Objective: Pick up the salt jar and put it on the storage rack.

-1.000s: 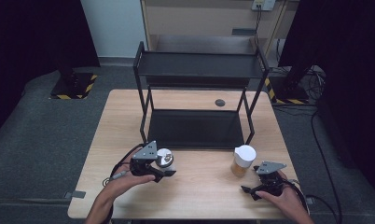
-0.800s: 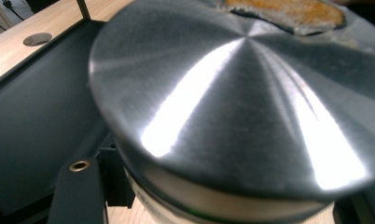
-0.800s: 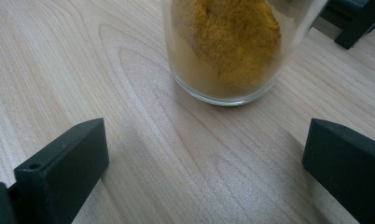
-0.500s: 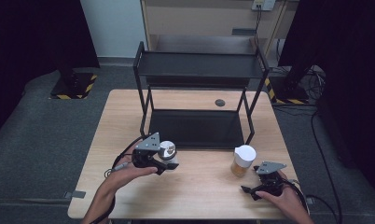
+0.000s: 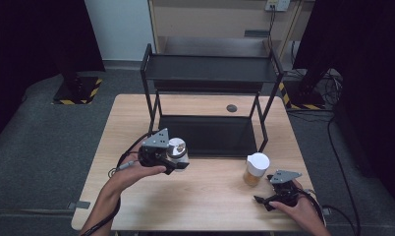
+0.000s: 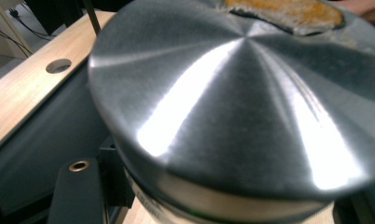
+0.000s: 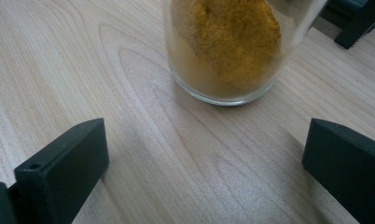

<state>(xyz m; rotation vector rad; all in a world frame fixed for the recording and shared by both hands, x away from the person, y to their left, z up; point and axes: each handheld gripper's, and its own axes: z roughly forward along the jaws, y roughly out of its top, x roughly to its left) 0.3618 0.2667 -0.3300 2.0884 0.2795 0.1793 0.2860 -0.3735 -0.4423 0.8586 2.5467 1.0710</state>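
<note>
Steel shines at us in the left gripper view: the round metal lid (image 6: 237,102) of a jar (image 5: 177,151) is very near the camera. We hold this jar in the left hand-held gripper (image 5: 172,158), whose jaws are closed on the body just under the lid. In the high view it hangs above the table (image 5: 205,201), in front of the low shelf of the black rack (image 5: 208,69). The right hand-held gripper (image 5: 264,201) rests low at the near right edge of the table with its jaws wide open and nothing between them. The spice jar (image 7: 227,46) with yellow powder and a white cap stands just ahead of them.

What can go wrong, in our judgement:

- The glass body is smooth and the jaws take it high, near the lid. If the hand tilts, the jar may turn or slide down between the pads and fall on the table.
- The rack is close. If we carry the jar toward a shelf, the lid may strike the frame or the edge of the upper shelf, and this push could loosen the grip.
- We cannot tell whether the lid is tight. If it is loose, a tilt may spill what is inside.
- The spice jar is near the right hand-held gripper. A quick move forward may knock it over.
</note>
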